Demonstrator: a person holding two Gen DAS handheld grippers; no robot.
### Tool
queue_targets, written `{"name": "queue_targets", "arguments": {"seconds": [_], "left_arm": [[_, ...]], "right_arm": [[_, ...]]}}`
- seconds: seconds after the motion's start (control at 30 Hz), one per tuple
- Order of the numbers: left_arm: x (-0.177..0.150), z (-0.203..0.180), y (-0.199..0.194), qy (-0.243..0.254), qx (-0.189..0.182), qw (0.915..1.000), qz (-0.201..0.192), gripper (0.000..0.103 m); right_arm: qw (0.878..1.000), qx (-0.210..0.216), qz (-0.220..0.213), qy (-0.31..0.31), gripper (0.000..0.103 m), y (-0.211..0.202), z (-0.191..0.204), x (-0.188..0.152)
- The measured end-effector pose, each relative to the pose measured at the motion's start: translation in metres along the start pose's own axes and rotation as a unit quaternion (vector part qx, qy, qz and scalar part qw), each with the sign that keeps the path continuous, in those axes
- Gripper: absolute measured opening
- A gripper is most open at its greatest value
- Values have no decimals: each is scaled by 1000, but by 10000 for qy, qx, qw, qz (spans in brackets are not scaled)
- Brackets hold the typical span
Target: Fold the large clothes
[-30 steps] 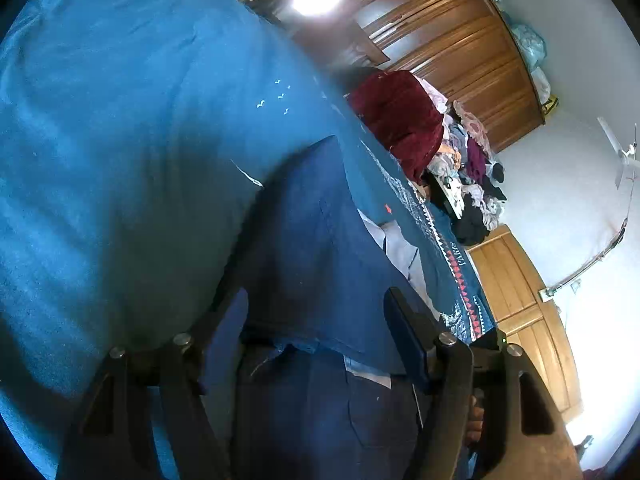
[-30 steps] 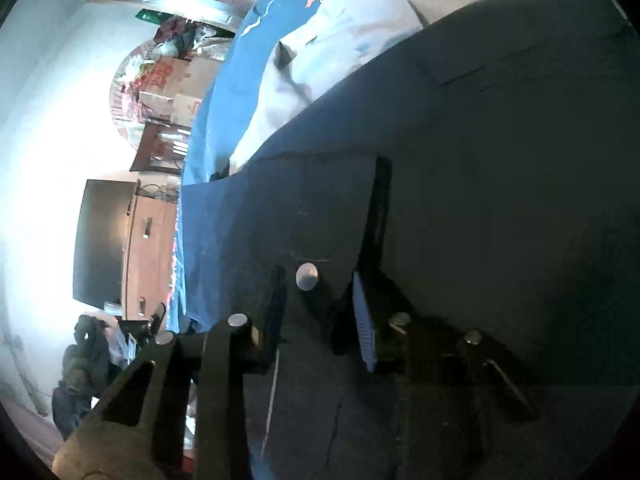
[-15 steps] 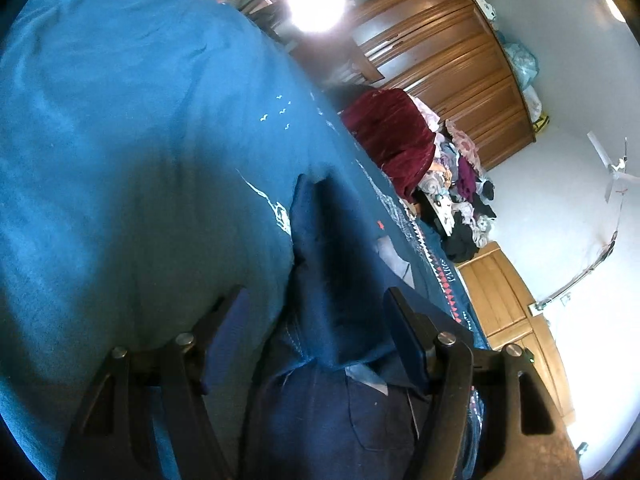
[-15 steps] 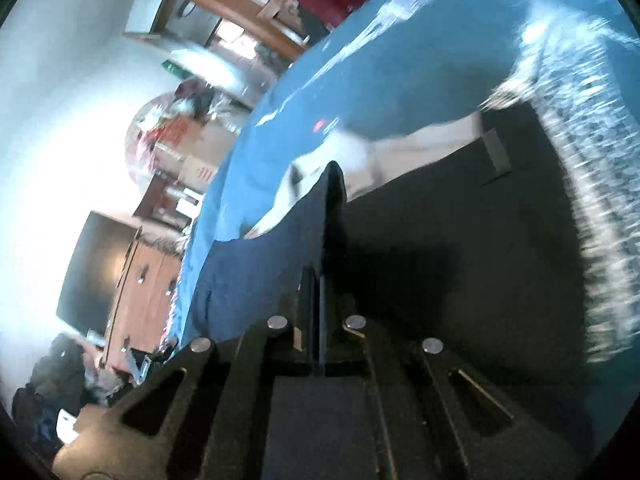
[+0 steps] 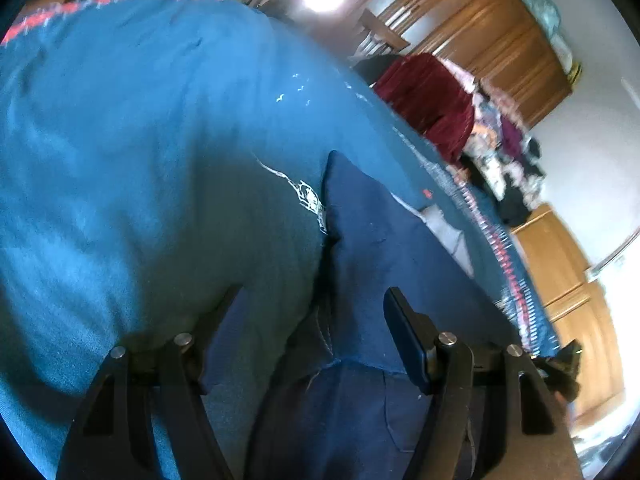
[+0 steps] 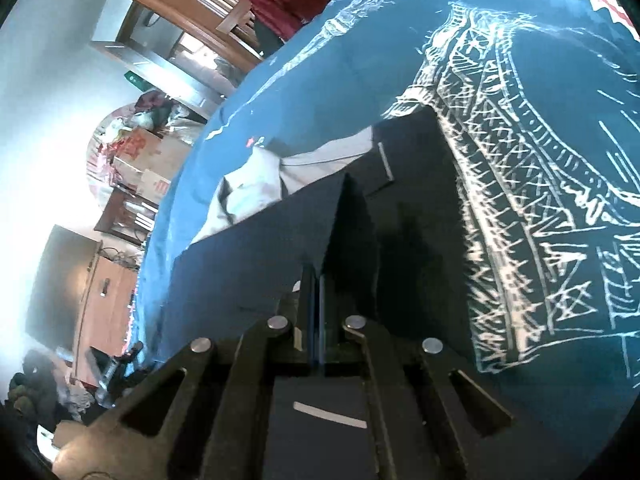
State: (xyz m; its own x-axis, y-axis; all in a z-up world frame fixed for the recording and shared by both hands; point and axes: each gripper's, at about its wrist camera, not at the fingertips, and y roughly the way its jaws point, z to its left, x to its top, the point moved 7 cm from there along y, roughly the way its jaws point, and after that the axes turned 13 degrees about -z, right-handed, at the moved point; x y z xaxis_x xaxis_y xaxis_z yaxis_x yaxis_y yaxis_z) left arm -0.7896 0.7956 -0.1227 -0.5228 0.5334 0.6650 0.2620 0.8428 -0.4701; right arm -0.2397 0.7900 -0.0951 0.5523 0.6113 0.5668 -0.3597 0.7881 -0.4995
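On the blue bedspread with white line drawings (image 6: 520, 128), a large dark navy fabric garment (image 6: 256, 272) is spread, with a pale grey lining or second cloth (image 6: 256, 184) showing at its far edge. The right tool (image 6: 318, 320) is seen pressed together on a raised ridge of the navy garment, the fold standing up as a peak straight ahead of the fingers. The left tool (image 5: 316, 320) is seen with its fingers set wide apart; navy cloth lies between and under them but is not pinched, only draped there. A doubled flap of the garment (image 5: 372, 232) is seen rising to a point just ahead of the left tool, resting against the bedspread. Beyond the bed, a dark red bundle of cloth (image 5: 428, 108) and a wooden wardrobe (image 5: 472, 28) are visible, well apart from the work.

The step in hand is judged to be a fold being carried over by the right tool, with the left side not yet taken up. The task is judged early, since most of the garment is still loosely laid. Next, the left tool would need to be brought together on the matching edge, then both edges drawn across and laid flat so the layers line up. Slack cloth may bunch if only one side is pulled.
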Motion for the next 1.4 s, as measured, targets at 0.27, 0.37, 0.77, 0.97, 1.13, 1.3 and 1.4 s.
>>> {"name": "queue_targets", "arguments": {"seconds": [0.27,0.37,0.77,0.97,1.13,1.3,1.4], "left_arm": [[-8,-86,20,1714,-51,9845,375,75],[-40,-70,61,1695,210,9779,1206,76],[-18,-18,-18,851,-149,9882,1262,74],[-40,12,-101,465,-502,9856,1546,78],[-72,22,-147,236,-789,9797,1828,78],[-97,26,-176,136,-1025,9746,1987,78],[-101,26,-189,68,-1139,9732,1998,78]], "right_arm": [[9875,-908,-662,-1103,12,-27,14,16],[9922,-195,-88,-1228,15,-6,39,-14],[9925,-730,680,-703,0,-65,-48,-47],[9899,-783,991,-639,58,-187,-59,-115],[9902,-421,1331,-71,53,-222,-75,-174],[9905,-195,1358,-58,52,-222,-69,-182],[9865,25,1616,-243,52,-222,-52,-191]]}}
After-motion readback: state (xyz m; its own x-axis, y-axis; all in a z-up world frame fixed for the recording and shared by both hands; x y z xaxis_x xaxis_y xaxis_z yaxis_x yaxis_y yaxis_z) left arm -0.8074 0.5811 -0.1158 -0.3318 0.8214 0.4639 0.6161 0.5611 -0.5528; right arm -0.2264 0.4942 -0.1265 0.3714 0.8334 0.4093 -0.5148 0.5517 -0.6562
